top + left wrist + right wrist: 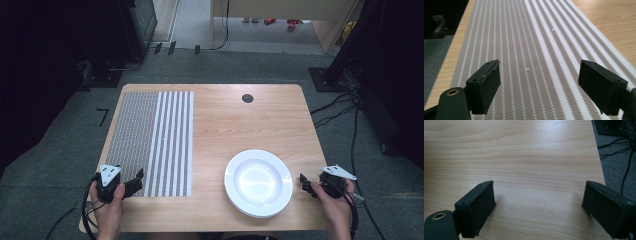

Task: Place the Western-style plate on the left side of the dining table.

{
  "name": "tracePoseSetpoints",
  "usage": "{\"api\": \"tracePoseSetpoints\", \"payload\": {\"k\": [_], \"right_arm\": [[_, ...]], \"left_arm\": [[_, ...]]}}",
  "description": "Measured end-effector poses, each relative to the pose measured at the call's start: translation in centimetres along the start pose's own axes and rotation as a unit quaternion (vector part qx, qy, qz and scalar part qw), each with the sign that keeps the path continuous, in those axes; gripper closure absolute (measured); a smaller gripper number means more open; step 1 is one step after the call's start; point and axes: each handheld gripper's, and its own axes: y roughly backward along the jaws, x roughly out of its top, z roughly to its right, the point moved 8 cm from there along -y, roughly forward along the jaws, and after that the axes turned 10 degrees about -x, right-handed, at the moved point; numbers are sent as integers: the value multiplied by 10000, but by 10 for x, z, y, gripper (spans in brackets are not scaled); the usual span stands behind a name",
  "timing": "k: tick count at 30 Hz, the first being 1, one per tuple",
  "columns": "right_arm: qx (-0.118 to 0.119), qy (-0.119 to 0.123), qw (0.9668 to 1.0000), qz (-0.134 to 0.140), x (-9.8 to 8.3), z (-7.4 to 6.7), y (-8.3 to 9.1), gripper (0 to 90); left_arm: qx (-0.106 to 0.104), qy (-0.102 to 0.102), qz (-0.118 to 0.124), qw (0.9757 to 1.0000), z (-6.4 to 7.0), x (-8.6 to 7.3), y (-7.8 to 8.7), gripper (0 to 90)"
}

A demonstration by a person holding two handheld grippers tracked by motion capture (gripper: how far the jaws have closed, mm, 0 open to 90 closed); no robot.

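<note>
The left gripper (539,82) has its jaws spread wide with nothing between them; it hangs over the near end of the striped placemat (529,40), and whether the jaws touch the weave cannot be told. In the high view the left gripper (134,182) sits at the placemat's (150,140) near left corner, close to the table's (220,120) near left edge. The right gripper (537,206) is likewise wide open and empty, poised above bare wood of the table (524,157), whose right edge runs just beside its right jaw. In the high view the right gripper (306,185) lies just right of the white plate (258,182), apart from its rim. The plate rests on the near right part of the table, well apart from the placemat, with a strip of bare wood between them and open wood beyond to the far edge. Both forearms are cut off at the bottom of the high view, and each hand covers much of its gripper's body.
</note>
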Motion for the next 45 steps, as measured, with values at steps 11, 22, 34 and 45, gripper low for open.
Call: {"api": "tracePoseSetpoints", "payload": {"k": [11, 22, 34, 45], "right_arm": [[0, -2, 10000, -4, 0, 0, 0, 105], [5, -7, 10000, -7, 0, 0, 0, 105], [17, 14, 10000, 0, -1, -1, 1, 105], [-68, -236, 9997, 24, 1, 2, 6, 154]], "left_arm": [[-395, -164, -45, 9991, 37, 10, -23, 179], [-791, -243, -43, 9966, 77, 20, -44, 179], [-1137, -294, -81, 9930, 105, 23, -62, 179], [-1712, -354, -124, 9845, 148, 19, -70, 179]]}}
